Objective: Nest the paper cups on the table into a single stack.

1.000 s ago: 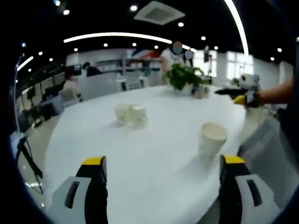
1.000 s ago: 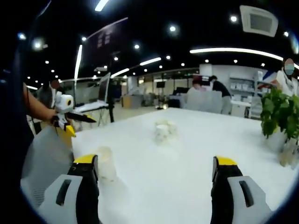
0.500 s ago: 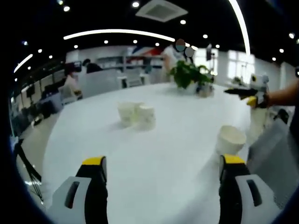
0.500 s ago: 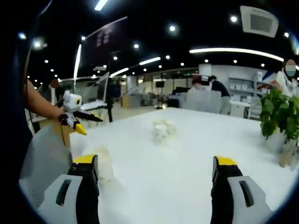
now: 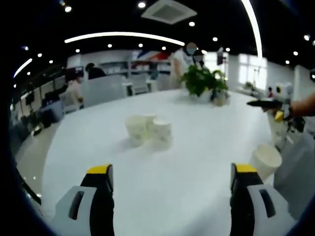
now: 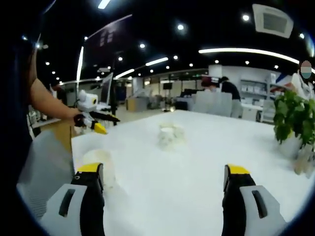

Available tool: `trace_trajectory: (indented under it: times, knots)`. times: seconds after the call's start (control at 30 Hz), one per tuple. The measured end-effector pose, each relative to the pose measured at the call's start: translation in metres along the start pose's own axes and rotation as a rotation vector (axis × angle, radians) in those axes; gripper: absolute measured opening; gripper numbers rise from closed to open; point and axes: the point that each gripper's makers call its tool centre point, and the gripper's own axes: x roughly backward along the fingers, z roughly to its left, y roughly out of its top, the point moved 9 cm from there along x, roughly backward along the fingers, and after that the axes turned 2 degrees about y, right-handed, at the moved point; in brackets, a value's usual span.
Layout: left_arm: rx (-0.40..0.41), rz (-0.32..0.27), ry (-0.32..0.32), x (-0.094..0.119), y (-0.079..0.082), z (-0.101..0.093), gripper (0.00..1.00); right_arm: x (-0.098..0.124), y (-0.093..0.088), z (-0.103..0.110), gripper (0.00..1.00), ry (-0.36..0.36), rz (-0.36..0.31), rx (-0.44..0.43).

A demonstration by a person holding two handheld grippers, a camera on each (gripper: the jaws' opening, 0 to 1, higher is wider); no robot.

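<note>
A small cluster of white paper cups (image 5: 147,129) stands upright near the middle of the round white table (image 5: 93,142). A single white paper cup (image 5: 266,160) stands apart near the table's edge, just beyond my left gripper's right jaw. My left gripper (image 5: 170,173) is open and holds nothing, well short of the cluster. The right gripper (image 5: 269,104) shows at the right, held by a hand. In the right gripper view the cluster (image 6: 167,133) lies ahead, the single cup (image 6: 96,161) sits by the left jaw, and the left gripper (image 6: 96,120) hovers beyond it. My right gripper (image 6: 165,173) is open, holding nothing.
A potted green plant (image 5: 202,81) (image 6: 290,118) stands on the far side of the table. A grey chair back (image 6: 39,162) is at the table's near edge. Desks, chairs and several people fill the office behind.
Both cameras have swung, so the cups sit further right in the left gripper view. In the right gripper view the left gripper has come closer over the table's edge. The cups have not moved.
</note>
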Motion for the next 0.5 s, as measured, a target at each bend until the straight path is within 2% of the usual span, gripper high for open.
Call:
trace_trajectory:
  times: [0.13,0.23,0.4,0.5]
  knots:
    - [-0.023,0.0,0.004,-0.019,0.006,0.008,0.99,-0.002,-0.003,-0.004,1.0,-0.005,0.009,0.003]
    - [-0.008,-0.011,-0.002,-0.032,0.011,0.016,0.99,-0.002,-0.006,-0.008,1.0,-0.022,0.027,-0.004]
    - [-0.02,-0.016,-0.009,-0.054,0.017,0.028,0.96,-0.002,-0.006,-0.011,1.0,-0.042,0.032,-0.005]
    - [-0.029,-0.017,-0.009,-0.067,0.02,0.035,0.93,0.0,-0.003,-0.013,1.0,-0.04,-0.006,-0.027]
